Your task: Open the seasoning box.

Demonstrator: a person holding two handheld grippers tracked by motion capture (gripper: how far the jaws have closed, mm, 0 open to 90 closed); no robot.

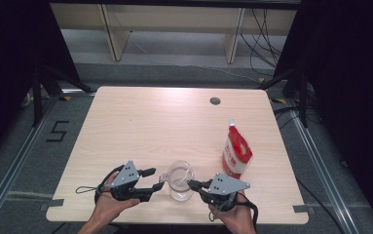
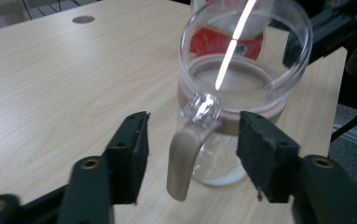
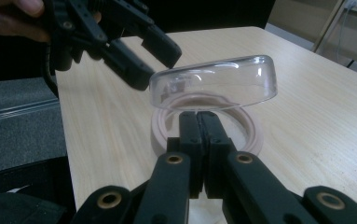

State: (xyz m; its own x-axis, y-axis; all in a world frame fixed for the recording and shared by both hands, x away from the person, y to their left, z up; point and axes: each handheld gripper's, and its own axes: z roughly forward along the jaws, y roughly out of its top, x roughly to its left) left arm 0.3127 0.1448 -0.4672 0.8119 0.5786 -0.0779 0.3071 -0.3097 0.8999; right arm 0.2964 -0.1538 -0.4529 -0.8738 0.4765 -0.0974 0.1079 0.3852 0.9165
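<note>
My left gripper point(image 1: 154, 178) sits level, jaws spread either side of the jug point(image 1: 180, 181) handle point(image 2: 185, 154); my right gripper point(image 1: 192, 184) is clamped on its hinged lid point(image 3: 213, 84), near the table point(image 1: 150, 122) front edge.

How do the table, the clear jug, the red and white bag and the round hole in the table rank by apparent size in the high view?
Largest to smallest:
1. table
2. clear jug and red and white bag, which look too alike to rank
3. round hole

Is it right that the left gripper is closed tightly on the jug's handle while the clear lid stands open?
Not quite. In the left gripper view the left gripper is open: its pads stand apart on either side of the jug's handle, not pressing it. The clear lid is indeed open.
</note>
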